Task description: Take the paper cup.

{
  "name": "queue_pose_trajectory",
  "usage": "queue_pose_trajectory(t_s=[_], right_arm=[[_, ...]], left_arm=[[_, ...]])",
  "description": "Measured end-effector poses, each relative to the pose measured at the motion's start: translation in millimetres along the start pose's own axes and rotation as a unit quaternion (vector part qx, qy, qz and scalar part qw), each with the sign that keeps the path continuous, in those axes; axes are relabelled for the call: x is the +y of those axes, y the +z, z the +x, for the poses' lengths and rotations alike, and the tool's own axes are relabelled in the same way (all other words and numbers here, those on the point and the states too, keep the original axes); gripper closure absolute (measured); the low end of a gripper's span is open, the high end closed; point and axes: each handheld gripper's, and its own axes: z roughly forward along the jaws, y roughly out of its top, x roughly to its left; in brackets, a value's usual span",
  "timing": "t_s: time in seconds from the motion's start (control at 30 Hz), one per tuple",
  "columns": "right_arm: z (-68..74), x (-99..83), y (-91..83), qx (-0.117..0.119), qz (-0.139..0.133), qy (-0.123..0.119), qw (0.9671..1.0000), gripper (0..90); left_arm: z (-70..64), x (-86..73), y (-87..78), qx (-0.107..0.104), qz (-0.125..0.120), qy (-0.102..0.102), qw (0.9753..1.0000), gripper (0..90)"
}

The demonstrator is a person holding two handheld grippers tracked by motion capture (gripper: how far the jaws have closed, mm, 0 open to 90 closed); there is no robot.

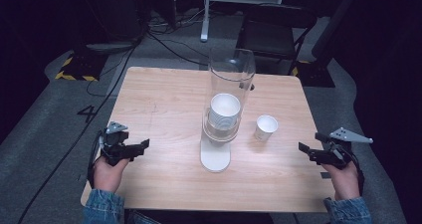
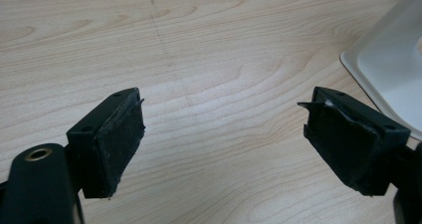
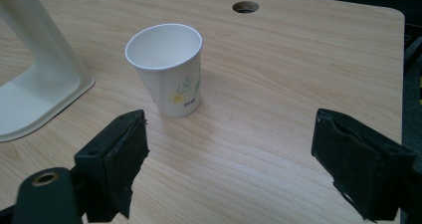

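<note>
Your left gripper (image 1: 142,147) and right gripper (image 1: 304,149) rest with jaws apart, empty. The paper cup (image 1: 265,128) stands upright on the wooden worktop (image 1: 164,99), beside the dispenser (image 1: 224,109); the room behind is dark.

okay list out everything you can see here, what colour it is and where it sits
Table: one, light wood, centre of the high view.
Dispenser: one, clear tube on a white base, mid-table.
Cup stack: one stack, white, inside the dispenser's tube; number of cups cannot be told.
Cup: one, white with a small flower print, upright on the table right of the dispenser.
Chair: one, black, on the floor beyond the table.
Cables: several, black, on the grey floor behind the table.
Left tongs: one, black, open, near the table's left edge.
Right tongs: one, black, open, near the right edge.
Sleeves: two, blue denim, bottom edge.
</note>
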Motion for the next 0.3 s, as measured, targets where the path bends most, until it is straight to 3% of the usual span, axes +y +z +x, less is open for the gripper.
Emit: queue_pose_trajectory(t_s=[0.3], right_arm=[[0.6, -5.3, 14.5, 0.007, -0.022, 0.003, 0.9997, 15.0]], left_arm=[[3.5, -2.7, 6.7, 0.002, 0.013, -0.001, 0.9999, 15.8]])
